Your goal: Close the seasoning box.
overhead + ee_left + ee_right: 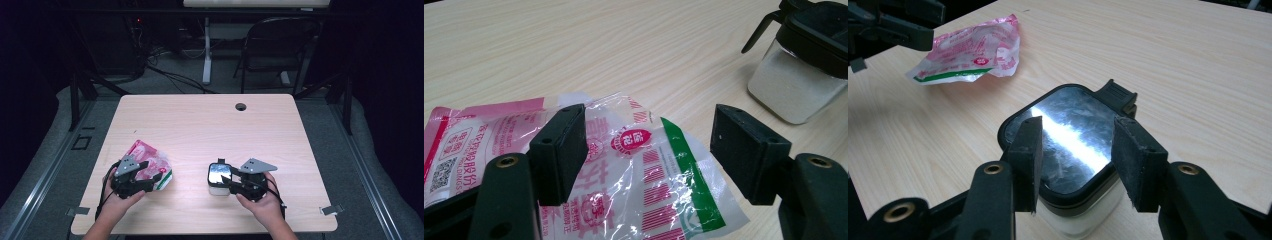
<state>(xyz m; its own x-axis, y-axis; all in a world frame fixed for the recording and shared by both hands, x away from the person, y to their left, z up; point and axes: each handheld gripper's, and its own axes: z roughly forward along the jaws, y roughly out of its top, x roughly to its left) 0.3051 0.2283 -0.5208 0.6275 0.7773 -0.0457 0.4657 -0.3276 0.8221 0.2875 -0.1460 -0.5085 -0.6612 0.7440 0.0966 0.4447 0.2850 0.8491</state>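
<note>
A crumpled pink, clear and green plastic bag (145, 154) (644, 175) lies on the table's front left. My left gripper (153, 176) (651, 150) hangs open just above the bag's near end, one jaw on each side of the printed film, gripping nothing. At front centre stands a squarish clear container with a glossy black lid (216, 175) (1068, 130). The open right gripper (226, 178) (1079, 150) hovers over that lid, its jaws narrower apart than the lid is wide. In the left gripper view the container (794, 85) appears at top right. The bag (973, 50) shows far off in the right gripper view.
The light wooden table (210, 130) has a round cable hole (241, 106) near its far edge. A black folding chair (280, 45) and a white desk leg (206, 50) stand on the floor behind it. Both hands come in over the front edge.
</note>
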